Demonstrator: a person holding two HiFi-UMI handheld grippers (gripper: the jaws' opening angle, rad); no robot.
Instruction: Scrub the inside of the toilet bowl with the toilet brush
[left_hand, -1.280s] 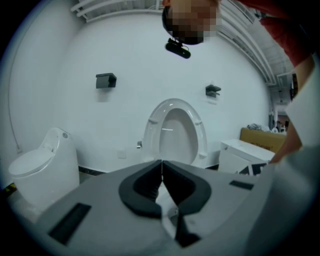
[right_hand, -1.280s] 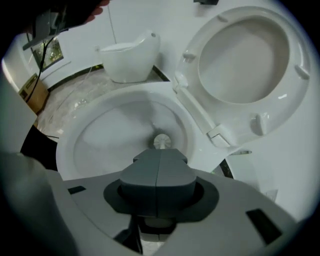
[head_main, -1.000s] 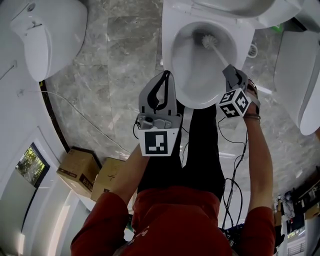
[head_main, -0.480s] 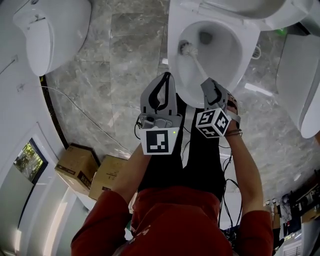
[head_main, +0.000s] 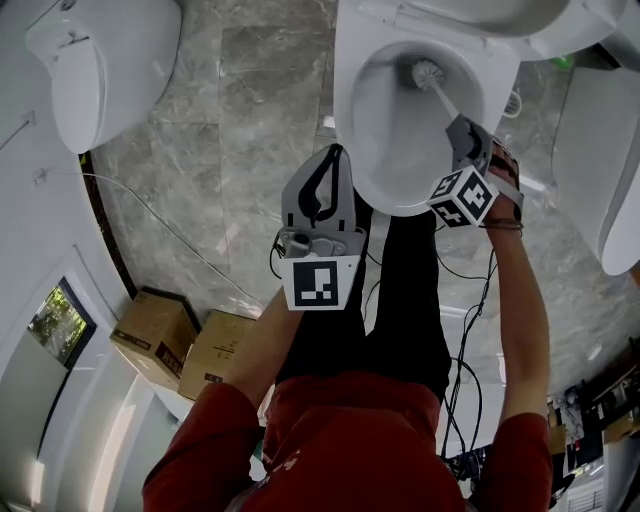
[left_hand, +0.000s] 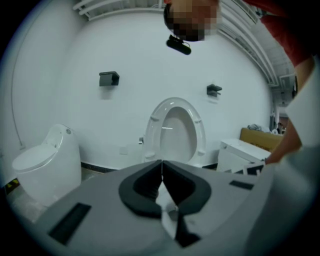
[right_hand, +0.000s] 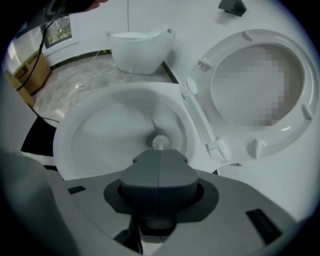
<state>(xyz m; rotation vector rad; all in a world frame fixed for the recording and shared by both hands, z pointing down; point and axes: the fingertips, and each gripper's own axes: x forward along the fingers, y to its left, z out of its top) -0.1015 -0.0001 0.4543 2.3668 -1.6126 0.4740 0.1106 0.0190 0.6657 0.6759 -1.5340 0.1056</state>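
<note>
right tool over toilet bowl, marble floor

- Head view: overhead, facing steeply down on the toilet bowl.
- Right gripper view: close, tilted down into the same toilet bowl.
- Left gripper view: near level, facing a raised toilet seat.

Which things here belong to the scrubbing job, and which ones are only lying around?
In the job:
- bowl
- brush, head inside the bowl
- right gripper, shut on the brush

Lying about:
- boxes
- second toilet
- left gripper, shut, empty
</note>
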